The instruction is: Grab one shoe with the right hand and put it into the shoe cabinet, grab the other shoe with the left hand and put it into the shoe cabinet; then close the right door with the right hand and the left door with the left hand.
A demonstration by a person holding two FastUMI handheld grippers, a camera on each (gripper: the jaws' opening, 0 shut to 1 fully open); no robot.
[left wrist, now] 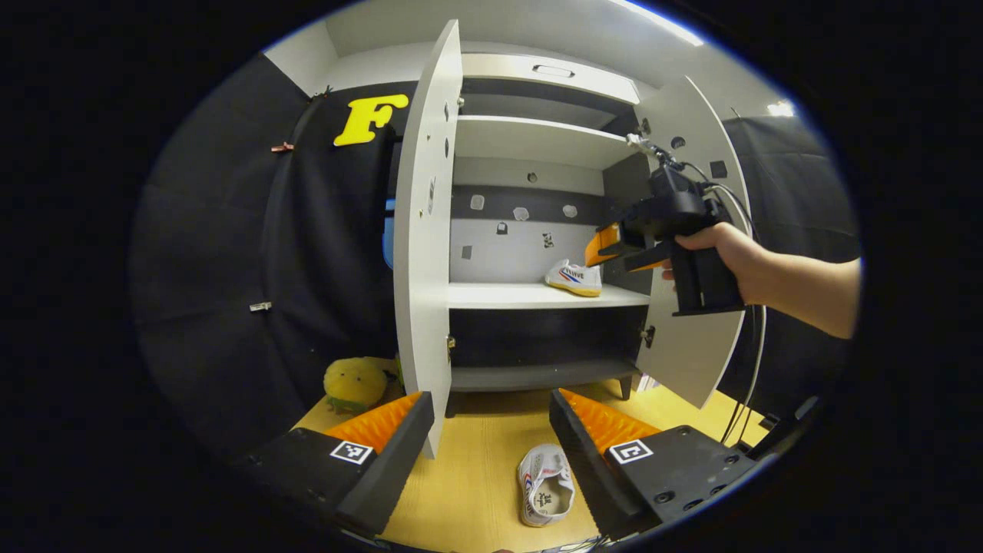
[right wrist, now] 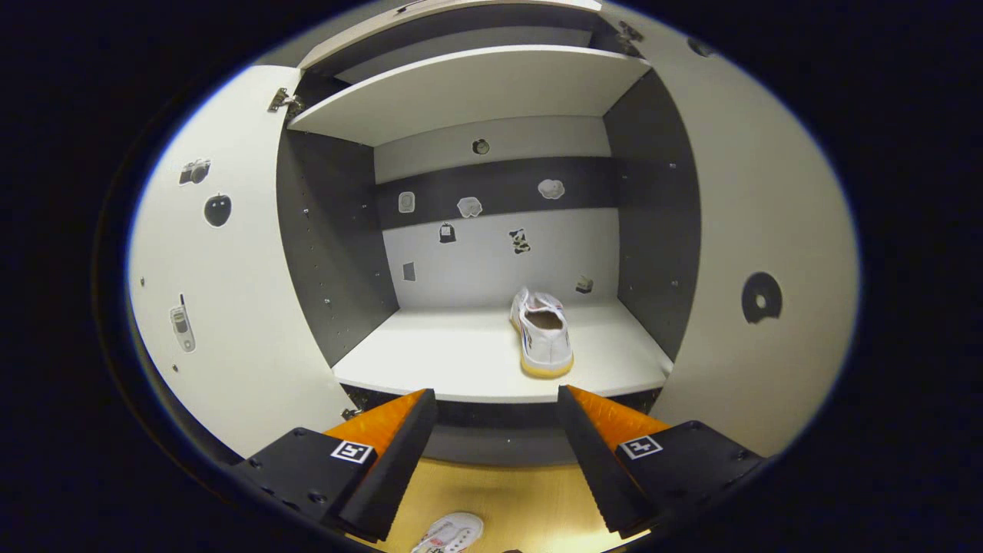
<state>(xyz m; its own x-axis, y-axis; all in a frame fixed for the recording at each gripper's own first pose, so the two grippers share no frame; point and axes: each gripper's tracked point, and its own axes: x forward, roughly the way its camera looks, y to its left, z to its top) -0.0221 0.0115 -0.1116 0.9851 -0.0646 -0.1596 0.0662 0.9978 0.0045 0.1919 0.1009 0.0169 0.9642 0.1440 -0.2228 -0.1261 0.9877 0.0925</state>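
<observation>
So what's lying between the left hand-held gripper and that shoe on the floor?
Bare wooden floor; left hand-held gripper hangs open above the shoe, in the left gripper view.

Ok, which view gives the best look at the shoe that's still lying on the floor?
The left gripper view: the shoe on the floor shows whole there, seen from above on the yellow floor between that gripper's open jaws. The right gripper view catches just a part of it at the bottom edge, cut off.

The shoe cabinet [right wrist: 476, 84] has smooth matt white board shelves (dark panels inside); the floor [left wrist: 476, 468] looks like pale wood; both shoes [right wrist: 544, 332] [left wrist: 545, 485] appear canvas.
</observation>
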